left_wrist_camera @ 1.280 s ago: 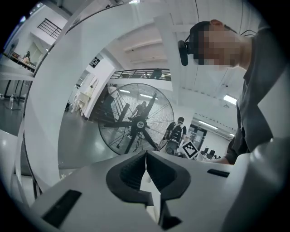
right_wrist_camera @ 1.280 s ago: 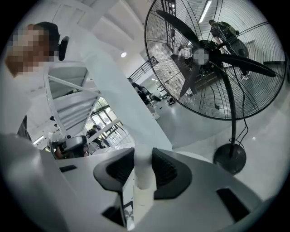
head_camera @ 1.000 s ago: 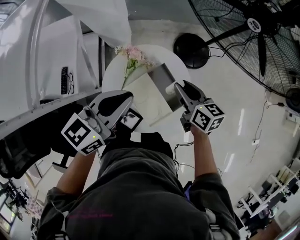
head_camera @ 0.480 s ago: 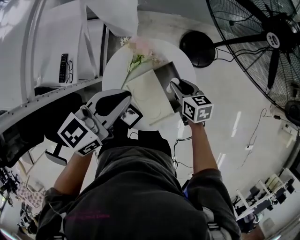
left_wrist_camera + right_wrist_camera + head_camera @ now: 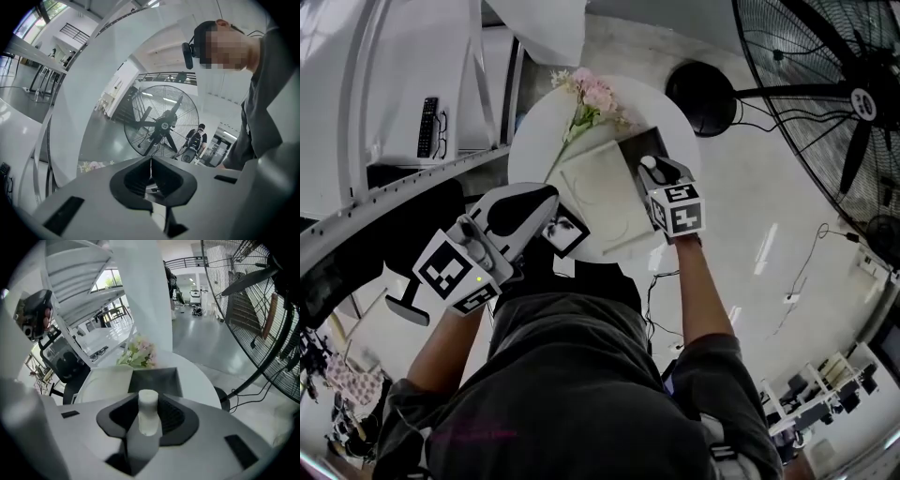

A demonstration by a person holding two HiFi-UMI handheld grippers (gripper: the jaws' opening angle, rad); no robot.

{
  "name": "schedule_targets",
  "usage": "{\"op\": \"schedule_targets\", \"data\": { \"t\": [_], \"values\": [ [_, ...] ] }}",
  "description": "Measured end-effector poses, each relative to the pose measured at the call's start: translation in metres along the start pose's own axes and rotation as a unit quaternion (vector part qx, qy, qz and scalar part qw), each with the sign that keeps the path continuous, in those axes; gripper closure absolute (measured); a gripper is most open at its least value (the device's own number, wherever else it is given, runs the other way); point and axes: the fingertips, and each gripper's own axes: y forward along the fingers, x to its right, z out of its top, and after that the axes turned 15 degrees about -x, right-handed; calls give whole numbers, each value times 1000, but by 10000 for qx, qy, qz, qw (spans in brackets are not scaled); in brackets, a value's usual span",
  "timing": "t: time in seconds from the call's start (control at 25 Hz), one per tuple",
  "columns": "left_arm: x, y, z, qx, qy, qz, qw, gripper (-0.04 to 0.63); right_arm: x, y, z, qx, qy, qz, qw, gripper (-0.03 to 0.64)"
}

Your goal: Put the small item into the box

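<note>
White small item stands upright between the pads of the right gripper. Its jaws are opening, with the pads touching the item's sides. This gripper hangs over the dark open box at the right edge of the round table, near the flowers. The left gripper is at the table's near left edge, jaws fully together and empty.
</note>
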Motion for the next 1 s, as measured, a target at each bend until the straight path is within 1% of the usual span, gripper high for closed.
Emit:
{"op": "schedule_targets", "data": {
  "t": [0.24, 0.36, 0.52, 0.6, 0.76, 1.0],
  "values": [
    [-9, -6, -1, -8, -63, 49, 10000, 574, 1, 14, 7, -110, -76, -204, 9997, 479],
    [-11, -8, -2, -22, -87, 53, 9999, 574, 4, 18, 10, -148, -22, -297, 9994, 474],
    [-12, -9, 1, -40, -55, 21, 10000, 574, 7, 16, 14, -155, -70, -452, 9988, 459],
    [-12, -9, 4, -39, -22, -6, 10000, 574, 8, 12, 16, -114, -61, -474, 9988, 443],
    [-7, -8, 11, -47, 82, -99, 9999, 574, 8, 0, 18, 19, -4, -503, 9987, 442],
    [7, -13, 23, -3, 312, -242, 9992, 574, -4, -36, 24, 421, 201, -455, 9979, 442]
  ]
}}
